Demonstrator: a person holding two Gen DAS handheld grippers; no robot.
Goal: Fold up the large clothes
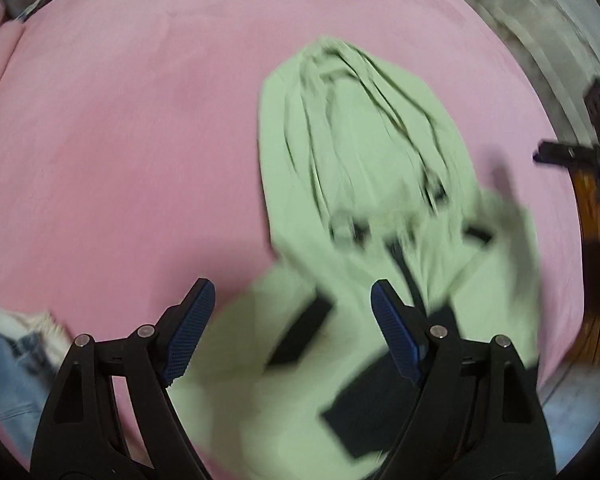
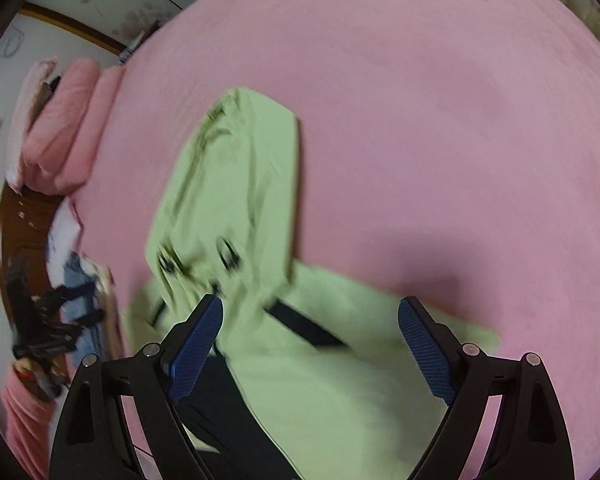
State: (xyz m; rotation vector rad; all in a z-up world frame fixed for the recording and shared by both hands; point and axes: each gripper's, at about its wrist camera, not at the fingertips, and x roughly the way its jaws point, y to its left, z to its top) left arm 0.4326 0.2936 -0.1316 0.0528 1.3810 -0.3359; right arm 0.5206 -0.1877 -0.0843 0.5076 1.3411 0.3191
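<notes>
Nearest in the left wrist view: left gripper (image 1: 292, 312), jaws spread wide with nothing between the blue pads (image 1: 190, 332), hanging above the near end of a pale green garment (image 1: 352, 152). Nearest in the right wrist view: right gripper (image 2: 310, 340), likewise parted wide and empty, poised over the same green cloth (image 2: 236, 184).

Just beyond the fingertips: garment lying crumpled on a pink bed (image 1: 120, 140), with black panels (image 1: 300, 332) and a black strap (image 2: 300, 324) showing on its near, broader part. Much blurred there; exact cut of the garment impossible to tell.

Further out: narrower, bunched part of the garment, deeply creased lengthwise, reaching toward the middle of the bed (image 2: 440, 120).

At the edges: jeans-blue cloth (image 1: 4, 368) at the lower left of the left wrist view. Rolled pink bedding (image 2: 68, 132) at the left of the right wrist view, beside a brown wooden frame (image 2: 24, 232). A dark, blurred object (image 1: 572, 152) at the right rim of the left wrist view, unidentifiable.
</notes>
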